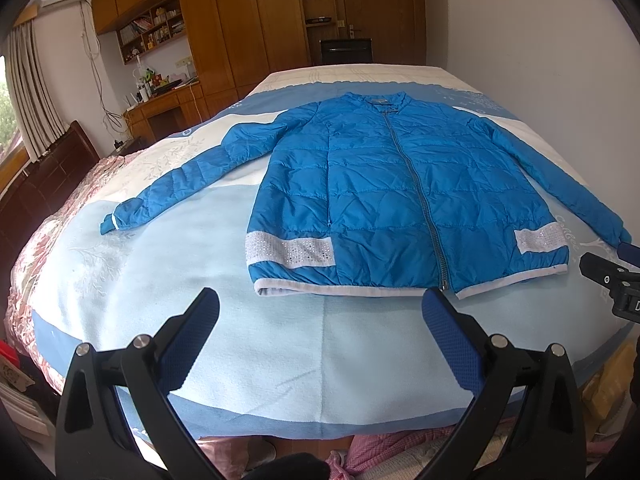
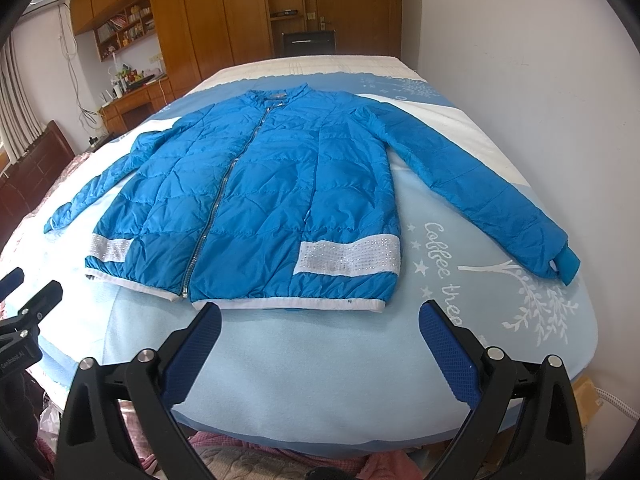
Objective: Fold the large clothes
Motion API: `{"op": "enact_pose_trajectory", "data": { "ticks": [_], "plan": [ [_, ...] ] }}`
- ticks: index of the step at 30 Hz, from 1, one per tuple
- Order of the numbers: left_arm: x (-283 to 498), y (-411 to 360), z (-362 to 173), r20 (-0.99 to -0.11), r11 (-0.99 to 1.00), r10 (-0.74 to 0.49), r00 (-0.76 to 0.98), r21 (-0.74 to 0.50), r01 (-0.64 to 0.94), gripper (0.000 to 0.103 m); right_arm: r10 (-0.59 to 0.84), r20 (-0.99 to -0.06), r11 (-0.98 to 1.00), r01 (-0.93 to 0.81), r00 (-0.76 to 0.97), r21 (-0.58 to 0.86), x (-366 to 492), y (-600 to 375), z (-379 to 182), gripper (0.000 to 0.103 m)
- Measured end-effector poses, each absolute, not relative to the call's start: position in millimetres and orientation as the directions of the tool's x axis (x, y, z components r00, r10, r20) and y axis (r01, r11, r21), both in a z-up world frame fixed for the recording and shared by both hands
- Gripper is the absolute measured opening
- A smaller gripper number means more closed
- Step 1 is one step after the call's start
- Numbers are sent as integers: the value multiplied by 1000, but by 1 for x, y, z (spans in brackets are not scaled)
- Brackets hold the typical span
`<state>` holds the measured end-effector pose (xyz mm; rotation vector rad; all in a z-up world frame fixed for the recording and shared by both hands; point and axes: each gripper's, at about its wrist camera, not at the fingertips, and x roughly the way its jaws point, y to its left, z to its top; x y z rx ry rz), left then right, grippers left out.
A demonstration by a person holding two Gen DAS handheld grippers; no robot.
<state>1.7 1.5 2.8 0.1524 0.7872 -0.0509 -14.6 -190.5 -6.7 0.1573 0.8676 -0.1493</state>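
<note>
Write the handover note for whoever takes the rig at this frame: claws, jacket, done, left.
Left claw: open, empty, hovering short of the hem.
Right claw: open, empty, same height near the hem.
Blue jacket: flat on the bed, front up, zipped, collar away from you, both sleeves spread outward.
Done: jacket laid out; no fold yet.
Left: all the folding; sleeves in first seems sensible, then the body.

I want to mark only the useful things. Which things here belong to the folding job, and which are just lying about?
For the job: blue jacket, bed, left gripper, right gripper.

Lying about: desk, bookshelf, wardrobe, curtain.
</note>
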Motion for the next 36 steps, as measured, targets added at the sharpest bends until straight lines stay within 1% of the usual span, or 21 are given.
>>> {"op": "enact_pose_trajectory", "data": {
  "ticks": [36],
  "plan": [
    [2, 3, 0, -710, 988, 14, 705, 118, 99, 100, -65, -768, 978, 193, 637, 78, -15, -190, -8, 99]
  ]
}}
